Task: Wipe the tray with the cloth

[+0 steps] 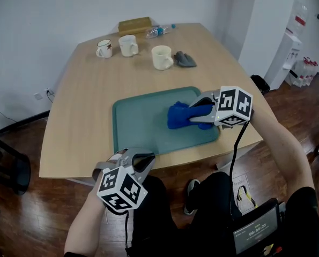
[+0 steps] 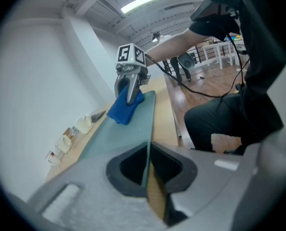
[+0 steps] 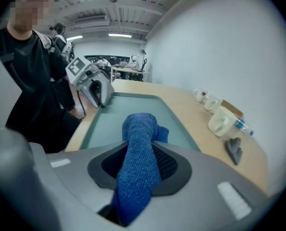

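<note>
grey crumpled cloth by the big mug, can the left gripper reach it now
Probably not: the left gripper is clamped on the teal tray's near rim, far short of the grey cloth.

Wooden table [image 1: 79, 122] carries a green tray [image 1: 138, 122] near its front edge. The right gripper [image 1: 194, 113] is over the tray's right part, its fingers closed on a bunched blue cloth [image 1: 176, 116] that rests on the tray surface. The left gripper [image 1: 143, 158] is at the tray's near rim, fingers on that rim. At the table's far end stand three white mugs [image 1: 128, 45]. A grey rag [image 1: 184, 59] lies just beside the right-hand mug. Behind them are a plastic bottle [image 1: 159, 31] lying flat and a brown box [image 1: 134, 24].
</note>
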A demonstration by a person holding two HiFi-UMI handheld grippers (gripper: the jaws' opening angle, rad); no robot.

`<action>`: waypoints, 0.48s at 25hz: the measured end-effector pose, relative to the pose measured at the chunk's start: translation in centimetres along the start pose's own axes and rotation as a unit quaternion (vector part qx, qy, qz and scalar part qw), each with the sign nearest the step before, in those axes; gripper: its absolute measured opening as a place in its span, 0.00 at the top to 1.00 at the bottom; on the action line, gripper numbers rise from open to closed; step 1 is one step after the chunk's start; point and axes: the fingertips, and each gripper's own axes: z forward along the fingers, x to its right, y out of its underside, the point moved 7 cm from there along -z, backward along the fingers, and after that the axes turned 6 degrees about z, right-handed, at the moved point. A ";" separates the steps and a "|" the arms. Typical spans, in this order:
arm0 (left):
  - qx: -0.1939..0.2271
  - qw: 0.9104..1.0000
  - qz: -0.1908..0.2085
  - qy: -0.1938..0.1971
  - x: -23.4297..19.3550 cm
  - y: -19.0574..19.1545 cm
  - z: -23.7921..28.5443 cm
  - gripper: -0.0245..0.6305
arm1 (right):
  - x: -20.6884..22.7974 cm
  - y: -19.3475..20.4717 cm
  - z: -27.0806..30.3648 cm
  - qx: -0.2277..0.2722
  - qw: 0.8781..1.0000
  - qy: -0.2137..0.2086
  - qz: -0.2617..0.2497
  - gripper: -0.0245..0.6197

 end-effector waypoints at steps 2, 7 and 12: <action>0.001 1.000 0.000 -0.001 0.0 0.0 0.0 0.92 | 3.1 0.1 0.3 -0.008 0.999 0.048 -0.006 0.79; 0.004 1.000 0.001 -0.002 -0.1 -0.1 0.0 0.92 | 9.5 1.3 0.5 -0.013 0.989 0.150 -0.004 0.79; -0.003 1.000 -0.006 -0.002 -0.4 0.2 0.2 0.93 | 8.9 1.6 1.1 0.006 0.990 0.138 0.011 0.79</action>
